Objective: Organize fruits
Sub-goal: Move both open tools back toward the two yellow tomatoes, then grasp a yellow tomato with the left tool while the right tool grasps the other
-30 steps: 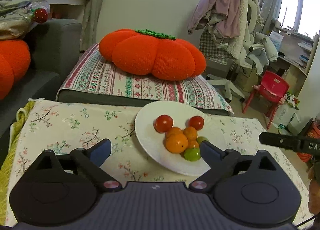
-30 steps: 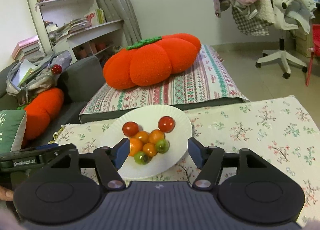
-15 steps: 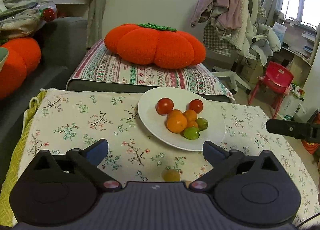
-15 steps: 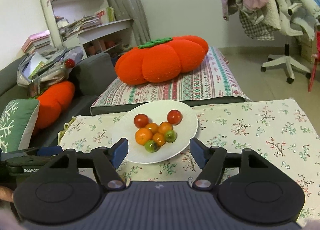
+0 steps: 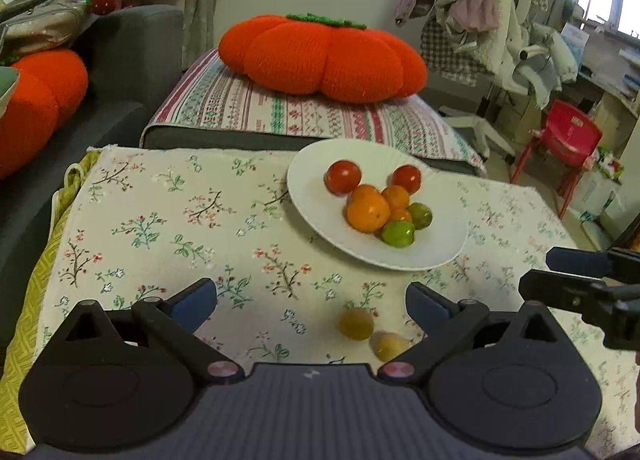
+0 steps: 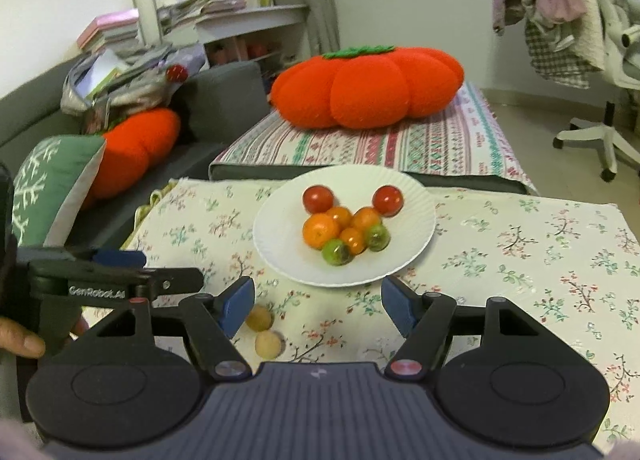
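The left handheld black plastic two-finger gripper [image 5: 311, 303] has blue pads [image 5: 195, 298] on angled black linkage arms, pink-silver pivot screws and a ribbed dark grey body at the frame's bottom. The right black plastic gripper [image 6: 318, 302] matches it. At the right view's left edge, white lettering, probably "GenRobot.AI", marks the left gripper, above a bare-skinned thumb [image 6: 20, 342].

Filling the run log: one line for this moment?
left: open, empty | right: open, empty | plate: seven fruits | cloth: two yellow fruits loose
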Motion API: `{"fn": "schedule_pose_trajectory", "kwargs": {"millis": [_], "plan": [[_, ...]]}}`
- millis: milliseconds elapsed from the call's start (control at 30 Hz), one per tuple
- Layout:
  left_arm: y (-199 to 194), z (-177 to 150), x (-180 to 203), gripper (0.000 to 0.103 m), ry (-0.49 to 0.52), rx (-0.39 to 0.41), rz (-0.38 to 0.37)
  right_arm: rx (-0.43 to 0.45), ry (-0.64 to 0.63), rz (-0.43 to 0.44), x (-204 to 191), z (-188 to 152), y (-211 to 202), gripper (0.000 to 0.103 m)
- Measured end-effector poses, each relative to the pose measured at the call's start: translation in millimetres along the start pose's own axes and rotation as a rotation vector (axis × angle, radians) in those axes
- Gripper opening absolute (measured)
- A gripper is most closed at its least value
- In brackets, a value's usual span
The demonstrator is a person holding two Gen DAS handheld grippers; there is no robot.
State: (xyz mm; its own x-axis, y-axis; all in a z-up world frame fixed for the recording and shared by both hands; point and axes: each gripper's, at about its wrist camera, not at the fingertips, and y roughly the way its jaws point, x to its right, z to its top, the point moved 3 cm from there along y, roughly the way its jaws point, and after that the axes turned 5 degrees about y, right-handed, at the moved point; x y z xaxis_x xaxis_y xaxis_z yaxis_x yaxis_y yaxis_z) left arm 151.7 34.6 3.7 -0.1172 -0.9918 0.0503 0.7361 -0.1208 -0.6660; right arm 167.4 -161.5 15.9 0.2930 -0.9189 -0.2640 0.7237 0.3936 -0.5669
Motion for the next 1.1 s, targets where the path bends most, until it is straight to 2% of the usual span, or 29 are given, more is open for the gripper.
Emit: {"fn": "schedule_pose_trajectory", "kwargs": {"millis": [400, 633, 767, 933, 1000, 1100], "plan": [[12, -8, -2, 0.096, -0.029, -0.045, 0.000, -0.081, -0.094, 0.019, -19, -15, 15, 0.067], [24, -13, 2, 0.096, -0.060, -0.063, -0.031, -0.142, -0.123, 0.014, -29, -27, 34, 0.054], [31, -16, 4, 0.096, -0.066, -0.070, -0.041, -0.169, -0.147, 0.015, -33, -35, 42, 0.053], [42, -21, 7, 0.088, -0.063, -0.085, -0.049, -0.187, -0.140, 0.031, -35, -41, 53, 0.048], [47, -23, 9, 0.079, -0.053, -0.092, -0.054, -0.192, -0.148, 0.030, -36, -43, 59, 0.046], [51, -24, 9, 0.074, -0.046, -0.090, -0.062, -0.196, -0.163, 0.027, -39, -47, 67, 0.043]]}}
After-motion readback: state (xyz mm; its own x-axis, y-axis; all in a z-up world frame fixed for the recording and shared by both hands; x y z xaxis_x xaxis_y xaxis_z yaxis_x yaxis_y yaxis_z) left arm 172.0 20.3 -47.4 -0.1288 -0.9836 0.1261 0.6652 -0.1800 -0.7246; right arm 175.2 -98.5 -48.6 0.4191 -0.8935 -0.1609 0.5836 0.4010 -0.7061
